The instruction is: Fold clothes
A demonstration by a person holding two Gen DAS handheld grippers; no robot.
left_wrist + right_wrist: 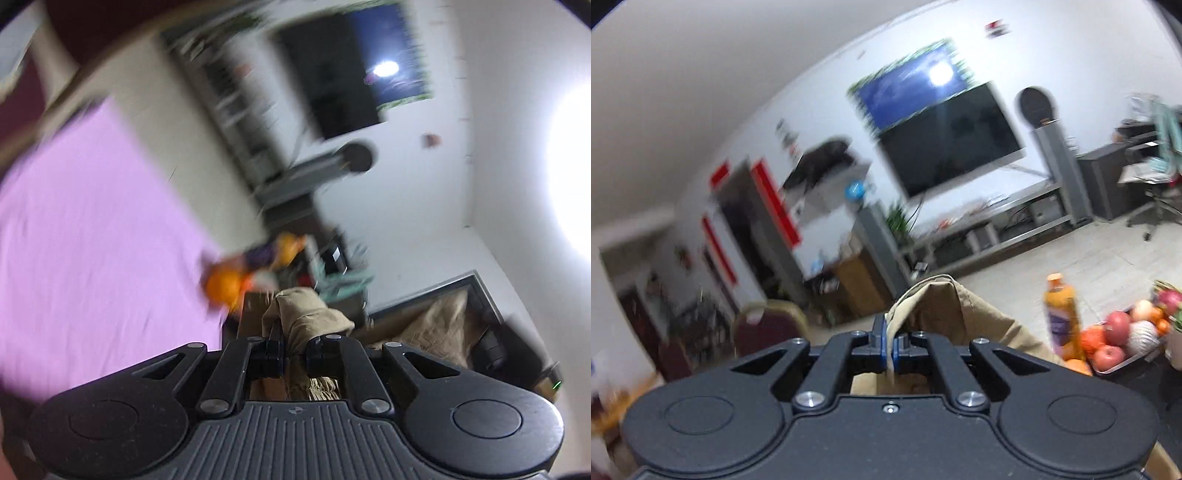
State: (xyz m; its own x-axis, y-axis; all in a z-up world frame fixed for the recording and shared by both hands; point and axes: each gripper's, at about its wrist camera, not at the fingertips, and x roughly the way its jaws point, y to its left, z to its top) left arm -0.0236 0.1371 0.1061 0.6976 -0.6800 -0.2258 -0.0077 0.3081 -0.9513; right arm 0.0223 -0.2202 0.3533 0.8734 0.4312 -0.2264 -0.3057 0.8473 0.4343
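Note:
A khaki garment (306, 314) bunches up between the fingers of my left gripper (293, 349), which is shut on a fold of it, lifted off the pink surface (92, 240). The left wrist view is rolled sideways and blurred. In the right wrist view the same khaki garment (945, 306) rises in a peak above my right gripper (892, 345), whose blue-padded fingers are shut on a pale edge of the cloth. The fabric hangs down behind both grippers, and its lower part is hidden by the gripper bodies.
An orange juice bottle (1062, 314) and a tray of fruit (1126, 332) stand at the right. A dark red chair (764, 325) is at lower left. A wall television (945, 136), a grey media bench (997, 221) and an office chair (1156, 177) lie beyond.

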